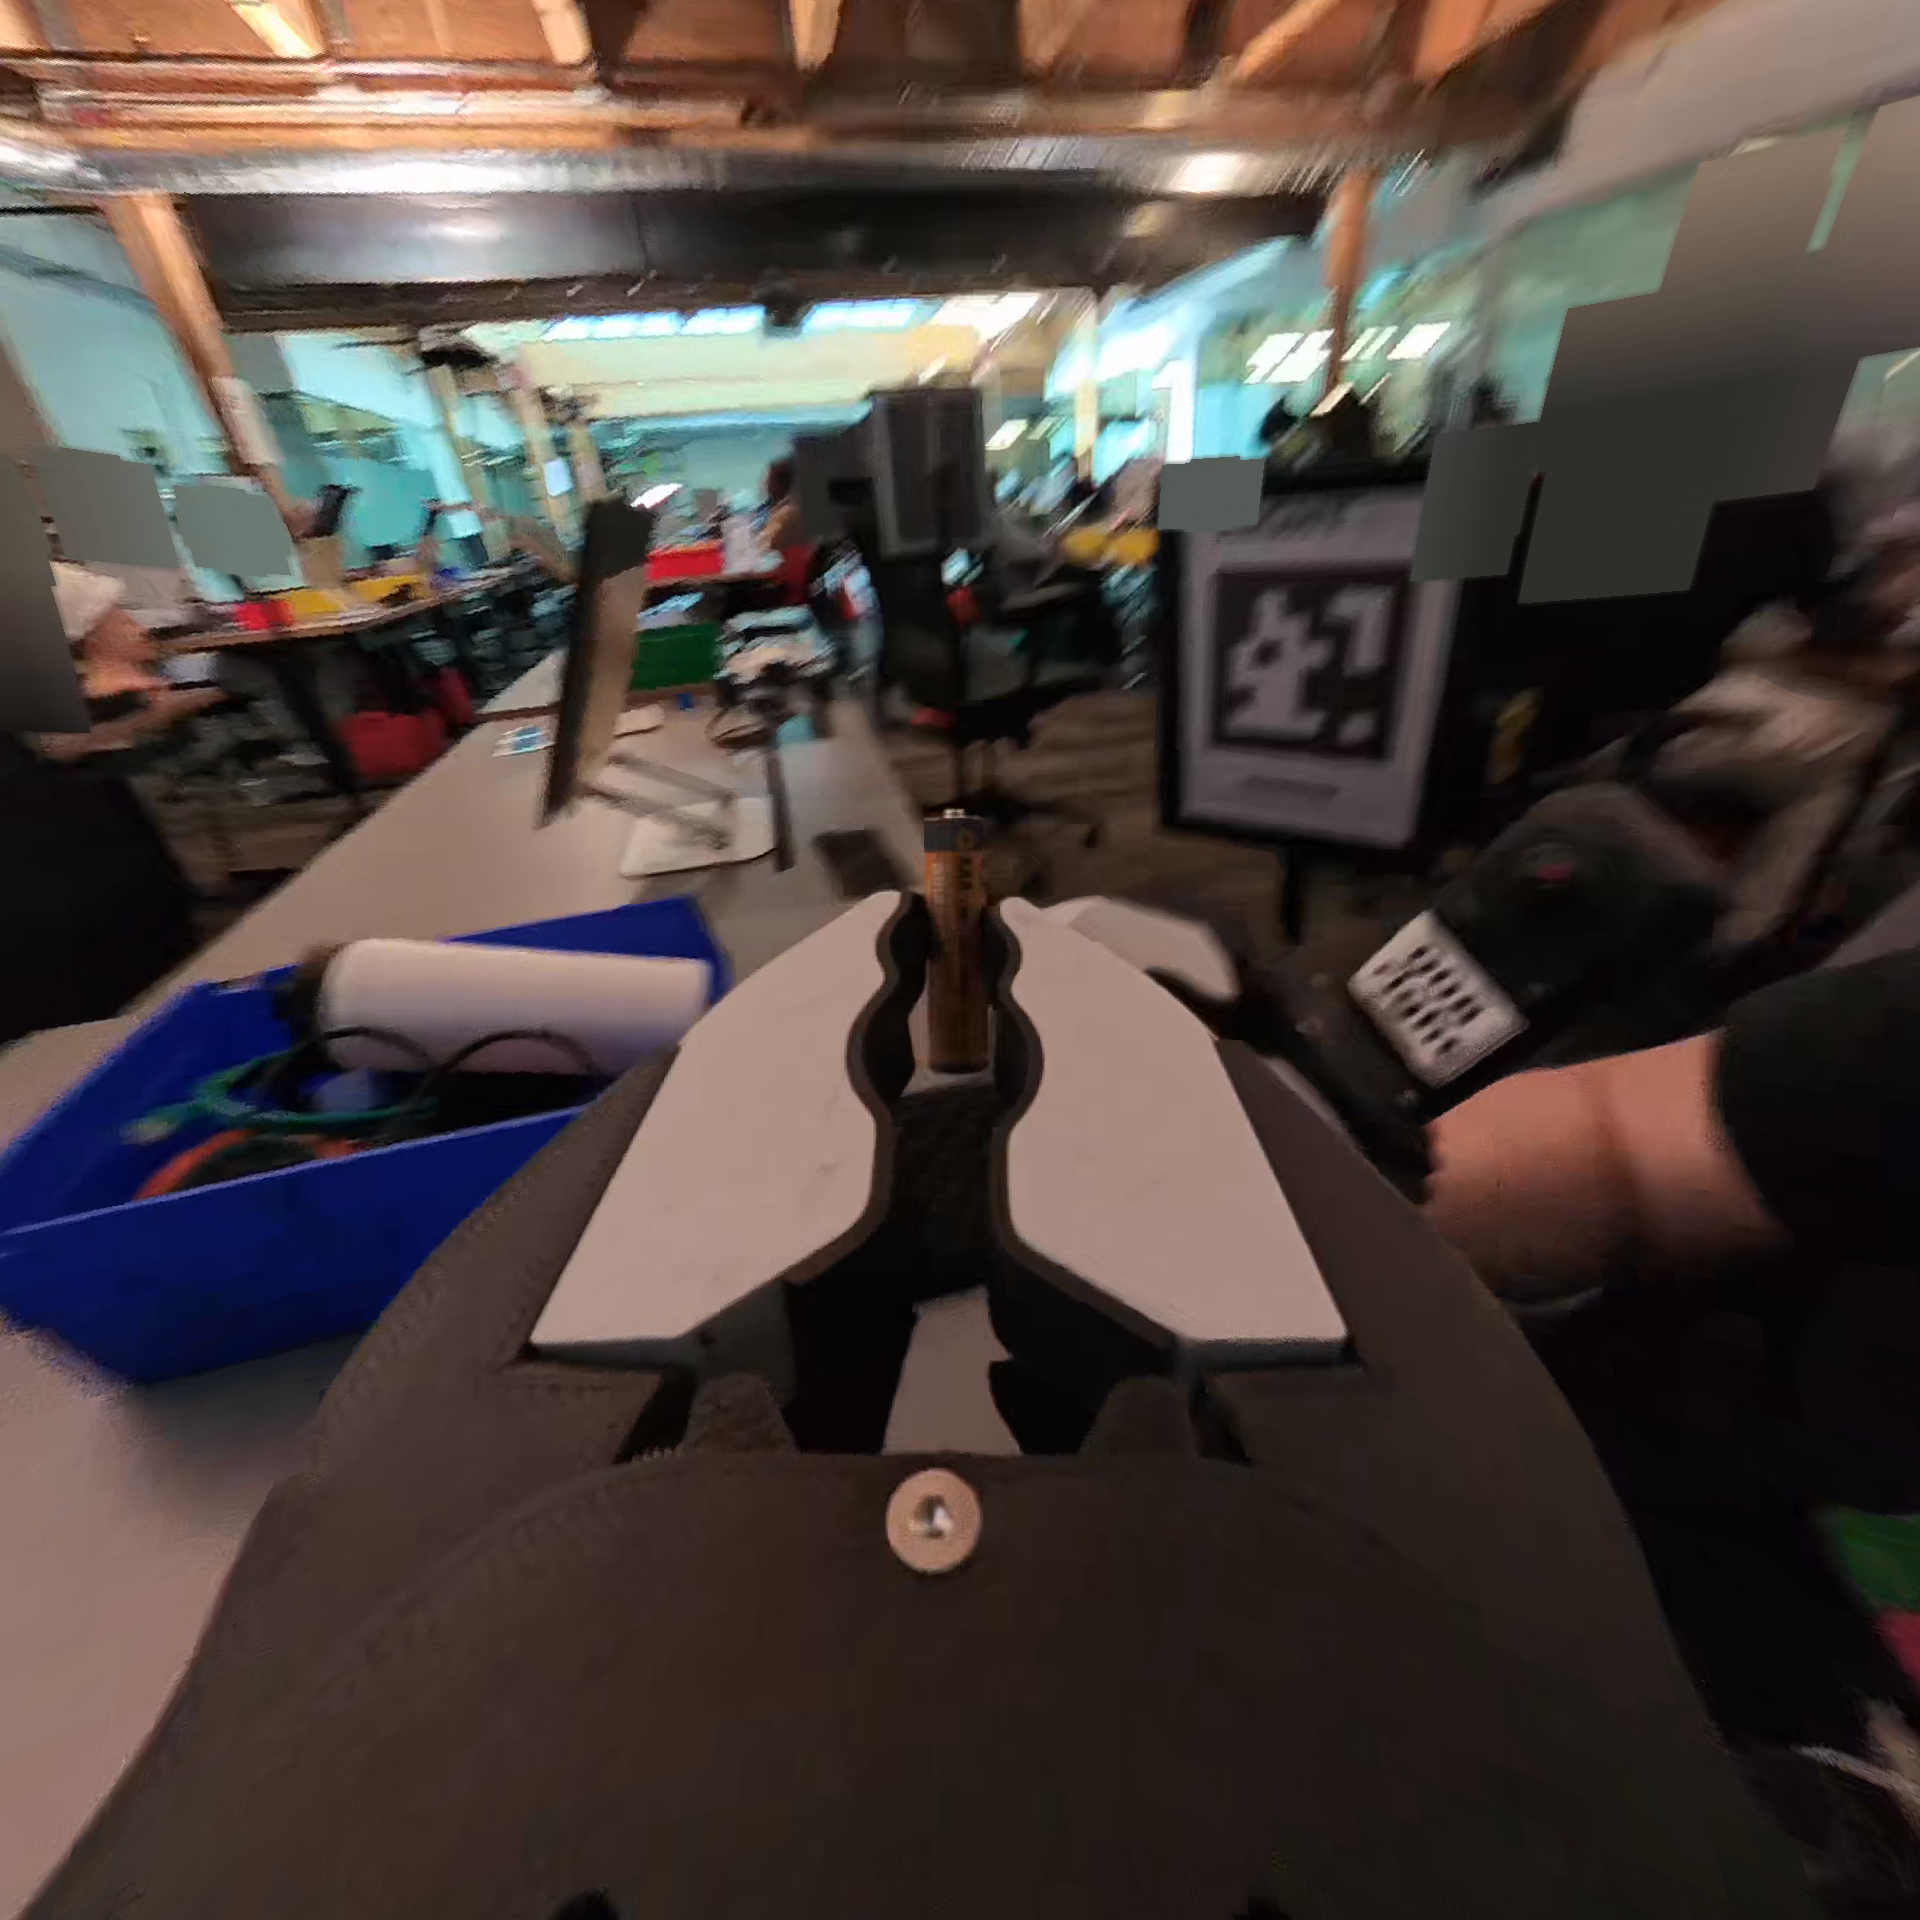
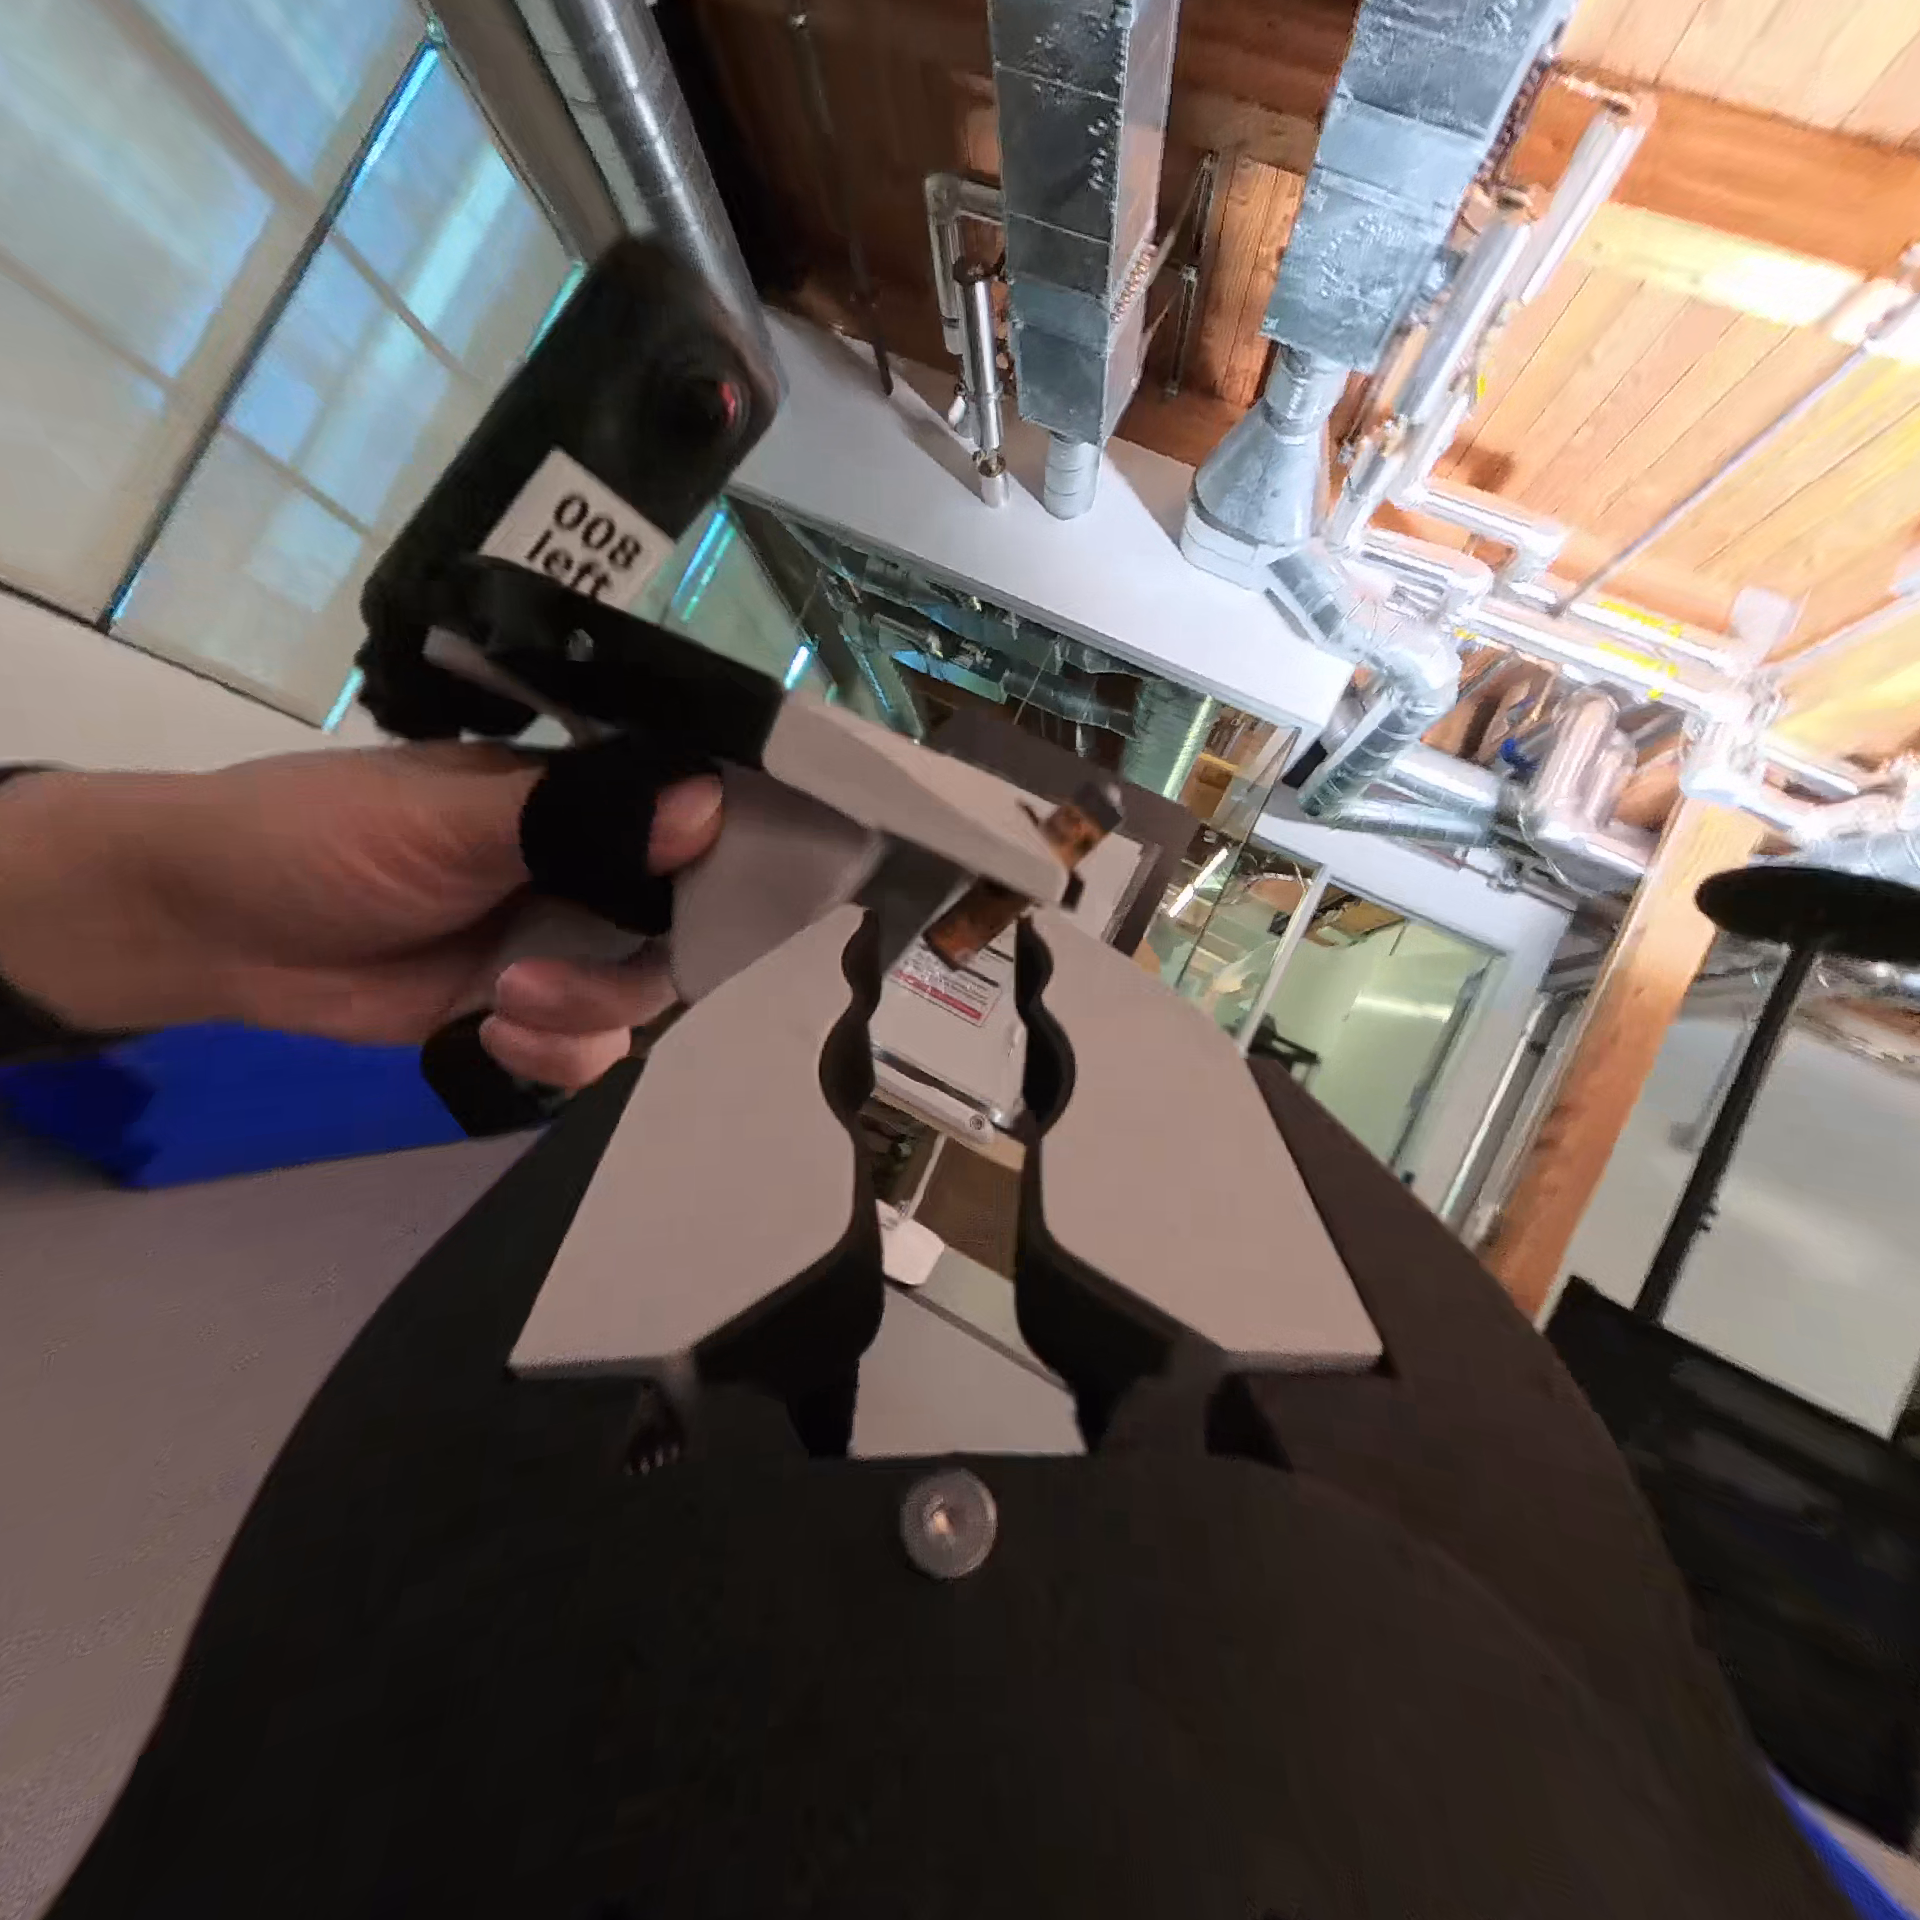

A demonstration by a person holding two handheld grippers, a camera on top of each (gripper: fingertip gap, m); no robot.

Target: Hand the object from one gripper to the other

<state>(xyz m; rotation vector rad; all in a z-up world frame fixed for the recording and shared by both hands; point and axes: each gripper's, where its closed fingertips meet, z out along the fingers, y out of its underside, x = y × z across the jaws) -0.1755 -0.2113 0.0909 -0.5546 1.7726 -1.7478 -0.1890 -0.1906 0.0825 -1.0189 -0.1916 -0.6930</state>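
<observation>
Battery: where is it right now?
The battery stands clamped upright between the left gripper fingers, centre of the left wrist view, with the open right gripper just beneath it.

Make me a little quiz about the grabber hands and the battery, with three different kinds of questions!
1. True or false: the right gripper is clamped on the battery.
2. Which gripper holds the battery? A) left gripper B) right C) neither
3. Fill in: beside the left gripper sits a ____ bin of cables.

Key: 1 false, its jaws are open and the battery is only near their tips; 2 A; 3 blue.
</observation>
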